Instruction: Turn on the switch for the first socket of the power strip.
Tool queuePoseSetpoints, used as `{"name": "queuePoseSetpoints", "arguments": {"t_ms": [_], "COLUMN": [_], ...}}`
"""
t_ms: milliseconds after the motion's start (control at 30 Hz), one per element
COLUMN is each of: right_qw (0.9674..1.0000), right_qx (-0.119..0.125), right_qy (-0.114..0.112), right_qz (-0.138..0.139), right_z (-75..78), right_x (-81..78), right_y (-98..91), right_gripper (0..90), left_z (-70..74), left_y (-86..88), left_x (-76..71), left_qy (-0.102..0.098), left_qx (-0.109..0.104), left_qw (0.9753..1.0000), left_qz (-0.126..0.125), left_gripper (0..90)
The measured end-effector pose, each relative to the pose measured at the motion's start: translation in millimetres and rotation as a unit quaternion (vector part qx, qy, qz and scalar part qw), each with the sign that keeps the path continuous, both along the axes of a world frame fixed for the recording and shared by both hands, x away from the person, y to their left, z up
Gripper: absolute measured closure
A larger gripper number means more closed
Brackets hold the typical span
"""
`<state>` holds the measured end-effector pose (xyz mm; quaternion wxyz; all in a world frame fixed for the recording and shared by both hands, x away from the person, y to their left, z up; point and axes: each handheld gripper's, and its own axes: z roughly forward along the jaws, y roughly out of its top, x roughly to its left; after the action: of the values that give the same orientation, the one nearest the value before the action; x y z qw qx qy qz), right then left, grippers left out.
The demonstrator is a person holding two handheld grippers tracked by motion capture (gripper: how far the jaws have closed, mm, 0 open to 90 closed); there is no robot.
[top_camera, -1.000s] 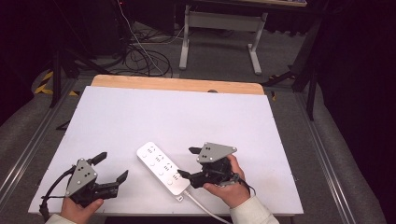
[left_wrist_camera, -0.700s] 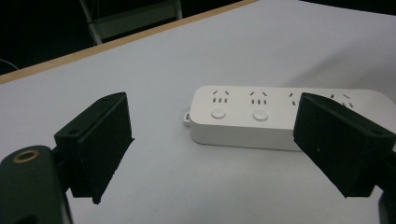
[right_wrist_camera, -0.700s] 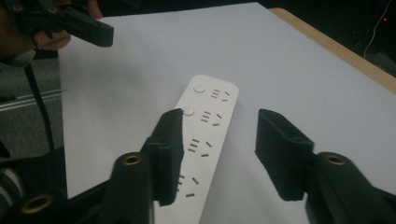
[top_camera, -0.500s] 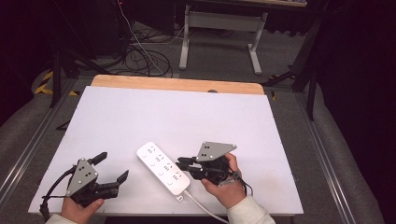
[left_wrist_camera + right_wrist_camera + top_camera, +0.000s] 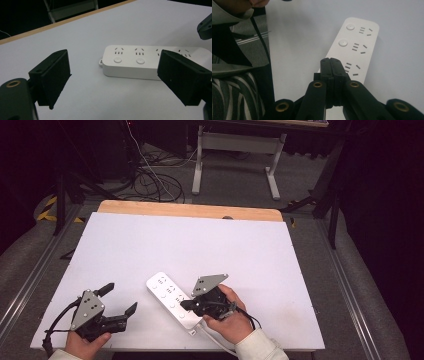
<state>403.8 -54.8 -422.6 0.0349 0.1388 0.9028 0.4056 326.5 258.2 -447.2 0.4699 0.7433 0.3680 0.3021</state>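
White power strip (image 5: 174, 299) flat on white table (image 5: 200, 245), right gripper (image 5: 184, 305) jaws closed together, empty, tips over strip, left gripper (image 5: 119, 299) jaws spread wide, empty, beside strip.

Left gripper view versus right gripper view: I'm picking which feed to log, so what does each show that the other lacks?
The left gripper view alone has the left gripper with jaws wide apart, the table's wooden edge and the strip's end tab. The right gripper view alone has the right gripper with jaws closed together over the strip, plus a striped sleeve. Both share the white power strip on the white table top.
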Motion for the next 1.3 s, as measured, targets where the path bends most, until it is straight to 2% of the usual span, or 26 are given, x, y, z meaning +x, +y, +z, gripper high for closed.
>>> {"name": "queuePoseSetpoints", "arguments": {"t_ms": [467, 733, 933, 1300], "right_qw": [0.9987, 0.9975, 0.9969, 0.9968], "right_qx": [-0.05, -0.07, -0.078, -0.078], "right_qy": [0.001, -0.002, -0.003, -0.021], "right_qz": [0.013, 0.013, 0.013, 0.004], "right_z": [-13.7, -19.8, -24.1, -26.8], "right_x": [-3.6, -5.2, -6.2, -9.0], "right_y": [15.0, 20.0, 22.7, 22.3], "right_gripper": [90.0, 90.0, 90.0, 90.0], "left_z": [-0.3, -0.7, -0.6, -0.6], "left_y": [-0.2, -0.5, -0.2, -0.3], "left_x": [0.0, 0.3, 0.5, 0.5], "left_qy": [0.002, 0.005, 0.005, 0.005], "left_qx": [-0.001, -0.002, 0.0, 0.0], "left_qw": [1.0, 1.0, 1.0, 1.0], "left_qz": [0.003, 0.004, 0.004, 0.005], "left_gripper": [12.1, 12.1, 12.1, 12.1]}}
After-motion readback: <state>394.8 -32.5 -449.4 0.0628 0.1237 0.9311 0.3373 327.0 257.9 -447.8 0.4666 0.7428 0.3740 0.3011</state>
